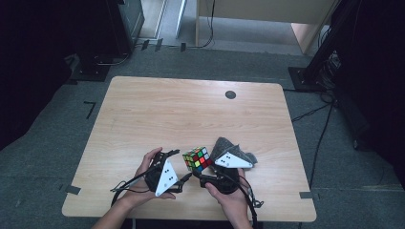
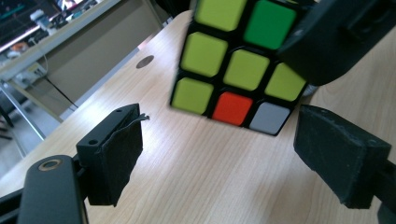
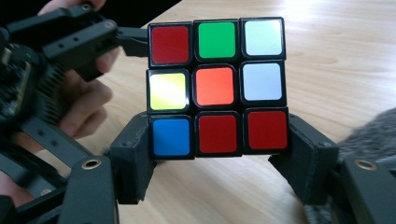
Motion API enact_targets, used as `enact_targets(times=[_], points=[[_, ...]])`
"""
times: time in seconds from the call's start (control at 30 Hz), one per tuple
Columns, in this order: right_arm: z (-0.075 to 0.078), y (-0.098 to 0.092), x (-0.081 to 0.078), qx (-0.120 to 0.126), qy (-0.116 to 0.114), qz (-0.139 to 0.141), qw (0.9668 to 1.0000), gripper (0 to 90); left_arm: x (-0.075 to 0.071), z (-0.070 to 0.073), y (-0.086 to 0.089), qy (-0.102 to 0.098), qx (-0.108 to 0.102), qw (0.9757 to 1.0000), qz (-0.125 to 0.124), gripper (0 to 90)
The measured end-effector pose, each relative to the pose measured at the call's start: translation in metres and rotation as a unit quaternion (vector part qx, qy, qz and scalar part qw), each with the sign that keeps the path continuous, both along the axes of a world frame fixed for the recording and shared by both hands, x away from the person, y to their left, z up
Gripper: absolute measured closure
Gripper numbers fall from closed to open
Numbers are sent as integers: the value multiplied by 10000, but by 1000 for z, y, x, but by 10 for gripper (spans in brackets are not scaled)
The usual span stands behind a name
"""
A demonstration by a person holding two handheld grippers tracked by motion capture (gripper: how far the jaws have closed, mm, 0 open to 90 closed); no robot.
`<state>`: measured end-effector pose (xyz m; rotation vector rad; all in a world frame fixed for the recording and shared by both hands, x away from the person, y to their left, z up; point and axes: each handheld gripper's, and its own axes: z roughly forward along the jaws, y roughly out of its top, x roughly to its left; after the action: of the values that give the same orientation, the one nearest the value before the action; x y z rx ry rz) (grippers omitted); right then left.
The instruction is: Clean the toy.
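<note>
A: While the puzzle cube (image 3: 216,88) was being held above the table (image 1: 157,109), which tongs were seen to be pinching it?

B: It was seen to be pinched by the right gripper (image 3: 217,154), whose jaws were pressed against the 2 sides of the bottom layer. The left gripper (image 2: 219,149) was found spread, with nothing between its pads; the cube was merely hanging ahead of it, toward 12 o'clock in the left gripper view.

A: Where was the cube placed on the table as a whole?

B: From the high view, it was located near the front edge, at roughly 6 o'clock from the table's centre, between the 2 hands. A grey cloth (image 1: 236,150) was noticed just beside it at 3 o'clock, and a dark round cap (image 1: 230,94) was noted well apart, toward 12 o'clock.

A: How far along was the work judged to be?

B: Little could be called finished. The faces were still mixed: red, green, white, yellow, orange and blue were counted on 1 face alone. The cube had been secured for turning, but a fresh grip by the left gripper was judged to be needed before any layer could be twisted, and nearly all the sorting was judged to be left.
</note>
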<state>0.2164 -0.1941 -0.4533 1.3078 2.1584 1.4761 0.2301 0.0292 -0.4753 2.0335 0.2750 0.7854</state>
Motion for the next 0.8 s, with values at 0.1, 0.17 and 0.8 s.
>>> enact_targets(times=[0.1,0.17,0.8], points=[[0,4,-1,29,75,117,9999,341,-4,-3,-5,-164,174,9997,-73,168],[-1,7,-1,33,133,197,9997,341,-8,-3,-7,-330,257,9990,-140,202],[-14,-53,23,-413,-48,-1094,9931,197,16,5,20,835,-772,9932,252,340]])
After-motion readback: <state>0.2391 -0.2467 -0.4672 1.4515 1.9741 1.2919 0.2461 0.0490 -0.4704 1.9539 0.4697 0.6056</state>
